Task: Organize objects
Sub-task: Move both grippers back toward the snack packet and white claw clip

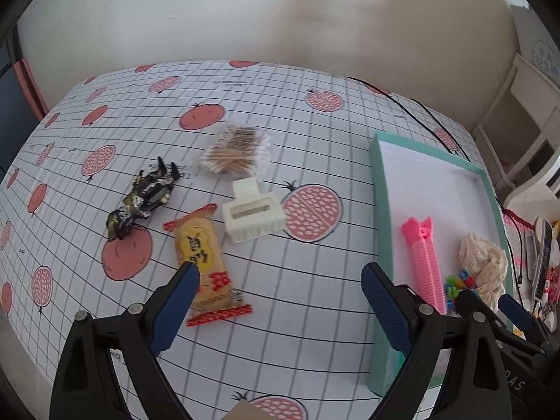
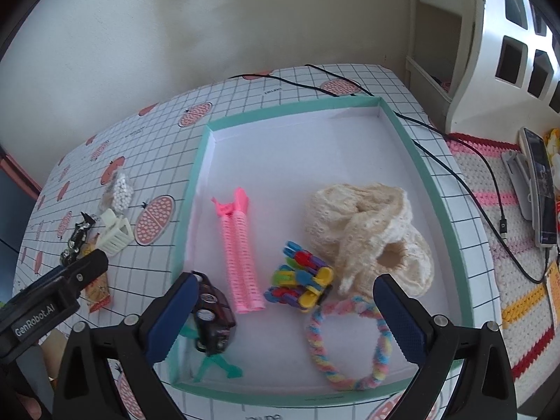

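Both grippers gape wide and empty: the left gripper point(image 1: 276, 301) hovers over loose items like the snack packet point(image 1: 206, 262), the right gripper point(image 2: 283, 308) above the teal tray point(image 2: 437, 189) collecting sorted things.

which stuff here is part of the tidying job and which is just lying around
Part of the job:
teal box
snack packet
white hair claw
cotton swabs
black wrapped candies
pink hair roller, lace cloth, colourful clips, braided ring, toy car, already in the box

Just lying about:
phone
black cable
crochet mat
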Demonstrator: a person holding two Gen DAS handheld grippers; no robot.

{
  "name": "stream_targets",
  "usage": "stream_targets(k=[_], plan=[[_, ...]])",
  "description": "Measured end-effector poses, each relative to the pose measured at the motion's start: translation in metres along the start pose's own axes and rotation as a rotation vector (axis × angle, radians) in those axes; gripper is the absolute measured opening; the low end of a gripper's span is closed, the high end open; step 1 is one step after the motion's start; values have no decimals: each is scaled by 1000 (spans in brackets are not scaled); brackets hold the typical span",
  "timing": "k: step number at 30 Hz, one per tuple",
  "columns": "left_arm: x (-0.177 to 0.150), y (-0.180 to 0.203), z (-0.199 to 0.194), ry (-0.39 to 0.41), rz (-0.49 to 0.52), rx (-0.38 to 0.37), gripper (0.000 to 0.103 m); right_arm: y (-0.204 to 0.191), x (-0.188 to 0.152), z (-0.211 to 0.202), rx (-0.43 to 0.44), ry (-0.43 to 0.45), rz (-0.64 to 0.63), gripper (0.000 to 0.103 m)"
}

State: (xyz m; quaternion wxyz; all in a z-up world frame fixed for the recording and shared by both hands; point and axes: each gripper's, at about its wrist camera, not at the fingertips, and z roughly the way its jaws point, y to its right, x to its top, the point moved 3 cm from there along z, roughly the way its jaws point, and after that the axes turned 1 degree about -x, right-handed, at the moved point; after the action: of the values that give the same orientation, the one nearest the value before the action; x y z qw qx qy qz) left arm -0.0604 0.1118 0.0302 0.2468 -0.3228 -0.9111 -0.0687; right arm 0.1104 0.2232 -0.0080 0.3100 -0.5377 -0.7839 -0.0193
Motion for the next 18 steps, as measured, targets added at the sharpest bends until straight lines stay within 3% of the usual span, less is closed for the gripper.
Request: stream_targets(k=[18], plan=[[10,-89,2,-11,-120,60,94,-86,0,9,84,5,-66,102]])
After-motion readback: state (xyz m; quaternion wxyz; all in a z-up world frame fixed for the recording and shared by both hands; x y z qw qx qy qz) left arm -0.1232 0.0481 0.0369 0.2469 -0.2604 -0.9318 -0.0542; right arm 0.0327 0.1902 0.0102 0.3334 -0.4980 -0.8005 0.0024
